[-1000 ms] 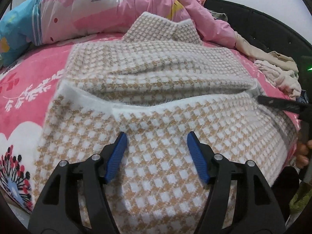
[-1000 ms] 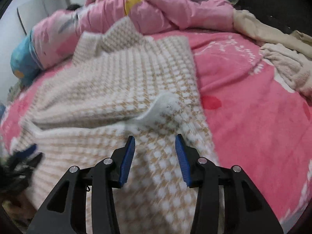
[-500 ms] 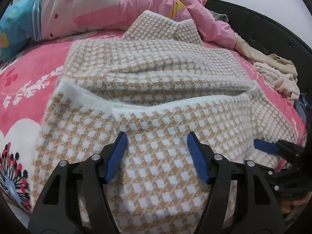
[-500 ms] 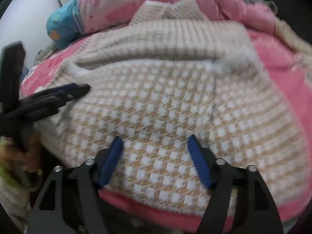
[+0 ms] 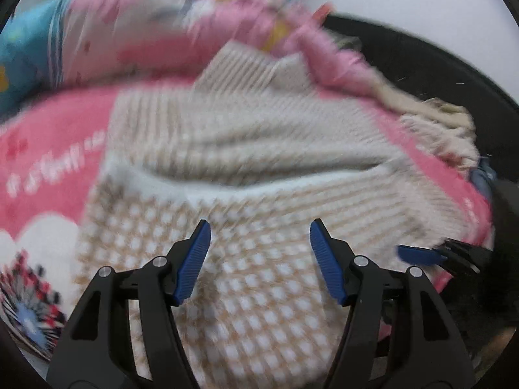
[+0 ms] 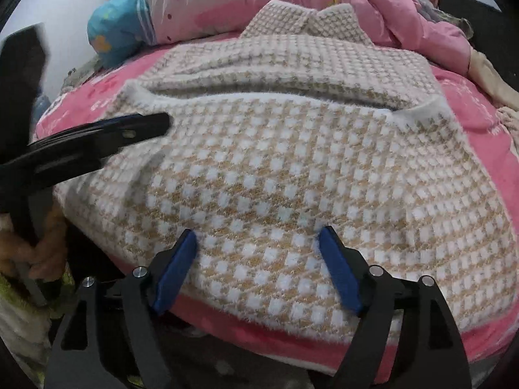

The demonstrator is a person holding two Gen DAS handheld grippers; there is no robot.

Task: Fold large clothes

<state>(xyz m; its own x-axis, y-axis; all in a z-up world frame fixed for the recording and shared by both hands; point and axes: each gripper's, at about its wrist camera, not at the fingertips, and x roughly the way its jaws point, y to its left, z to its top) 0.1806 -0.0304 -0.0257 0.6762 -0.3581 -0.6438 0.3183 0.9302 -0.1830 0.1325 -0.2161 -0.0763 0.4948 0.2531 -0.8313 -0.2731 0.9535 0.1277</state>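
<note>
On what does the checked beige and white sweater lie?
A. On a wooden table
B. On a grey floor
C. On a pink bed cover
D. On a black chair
C. The sweater lies spread flat on the pink bed cover, which shows around its edges on both sides and below its near hem.
</note>
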